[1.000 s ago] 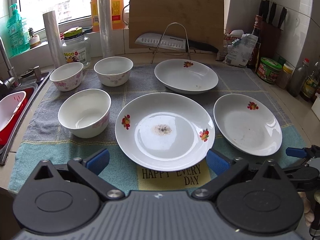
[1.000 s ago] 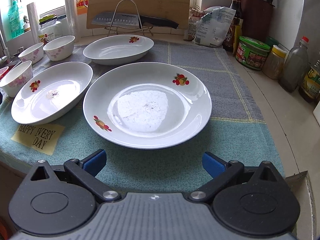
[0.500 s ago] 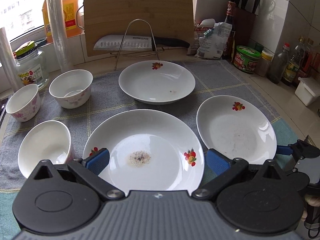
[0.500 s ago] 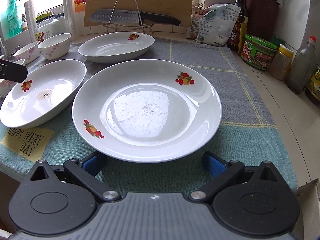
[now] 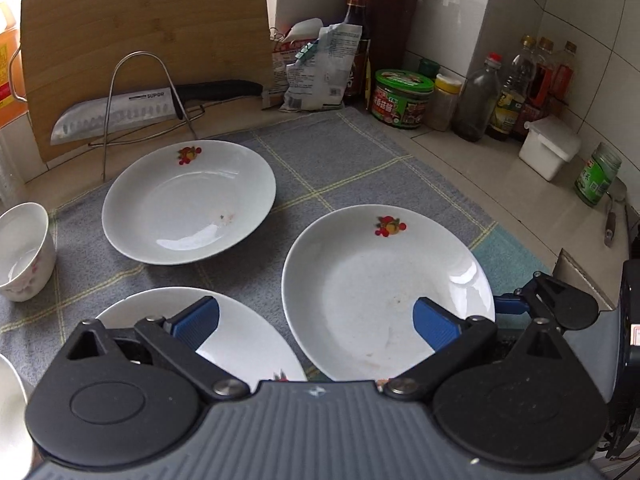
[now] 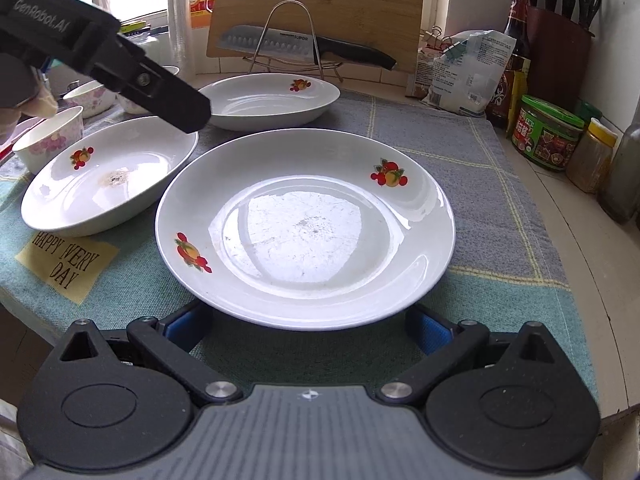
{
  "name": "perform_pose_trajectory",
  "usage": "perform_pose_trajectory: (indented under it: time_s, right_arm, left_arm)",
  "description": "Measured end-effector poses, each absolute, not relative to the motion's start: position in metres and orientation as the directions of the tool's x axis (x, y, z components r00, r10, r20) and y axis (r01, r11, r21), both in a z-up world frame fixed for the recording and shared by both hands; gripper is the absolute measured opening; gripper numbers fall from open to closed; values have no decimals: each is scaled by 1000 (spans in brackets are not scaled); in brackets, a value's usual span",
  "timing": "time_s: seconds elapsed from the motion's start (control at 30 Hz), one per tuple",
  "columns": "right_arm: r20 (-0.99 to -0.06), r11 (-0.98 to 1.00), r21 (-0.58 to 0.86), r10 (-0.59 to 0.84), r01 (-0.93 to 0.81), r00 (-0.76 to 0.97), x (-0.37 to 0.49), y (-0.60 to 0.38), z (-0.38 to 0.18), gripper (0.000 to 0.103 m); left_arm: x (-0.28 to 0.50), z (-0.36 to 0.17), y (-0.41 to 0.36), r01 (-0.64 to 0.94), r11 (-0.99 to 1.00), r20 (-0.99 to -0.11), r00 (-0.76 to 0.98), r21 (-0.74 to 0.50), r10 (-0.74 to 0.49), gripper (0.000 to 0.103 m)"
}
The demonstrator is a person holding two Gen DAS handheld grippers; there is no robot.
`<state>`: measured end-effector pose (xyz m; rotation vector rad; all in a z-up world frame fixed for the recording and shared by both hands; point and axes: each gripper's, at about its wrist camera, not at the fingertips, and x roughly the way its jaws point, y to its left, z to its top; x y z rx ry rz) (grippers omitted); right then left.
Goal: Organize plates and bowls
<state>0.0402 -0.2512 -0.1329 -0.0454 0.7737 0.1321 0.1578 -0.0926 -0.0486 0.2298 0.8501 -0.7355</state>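
Note:
Three white plates with fruit prints lie on a grey-green cloth (image 5: 360,152). In the left wrist view, the right plate (image 5: 384,276) is ahead, the far plate (image 5: 188,204) behind it, the near-left plate (image 5: 240,340) below. My left gripper (image 5: 316,320) is open above the gap between the near-left and right plates. My right gripper (image 6: 308,328) is open, its blue pads at the near rim of the right plate (image 6: 308,224). The near-left plate (image 6: 104,184) and far plate (image 6: 268,98) lie beyond. A white floral bowl (image 5: 24,256) stands at the left.
A cleaver on a wire rack (image 5: 132,112) and a wooden board (image 5: 140,40) stand at the back. Jars and bottles (image 5: 404,98) line the right wall. More floral bowls (image 6: 52,140) stand at the left. The counter edge (image 6: 580,280) curves on the right.
My left gripper has swung right and forward, from over the near-left plate toward the right plate. My right gripper has moved in, its pads now at that plate's near rim.

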Motion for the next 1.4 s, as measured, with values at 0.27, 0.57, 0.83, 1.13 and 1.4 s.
perform_pose_trajectory:
  time_s: [0.27,0.57,0.83,1.13,1.4]
  right_arm:
    - [-692,972,2,171,-235,702,39,-259,-134,103]
    - [-698,964,-15,180,-266,693,40,-264,-133,103]
    - [-704,969,-19,162,-247,691,40,-263,-132,103]
    - [-699,970,-22,157,-241,697,40,-263,-132,103]
    - [-684,971,-23,158,-238,712,38,-263,-133,103]
  left_arm:
    - [188,-61,-128,673,724,-796,351,-152,-493,102]
    - [217,-86,-160,730,663,-865,215,-167,-454,102]
    - [239,-105,-174,786,587,-901,93,-195,-423,102]
    - [238,-106,-176,844,509,-913,63,-167,-404,102]
    - [236,-107,-173,874,458,-907,51,-162,-417,102]
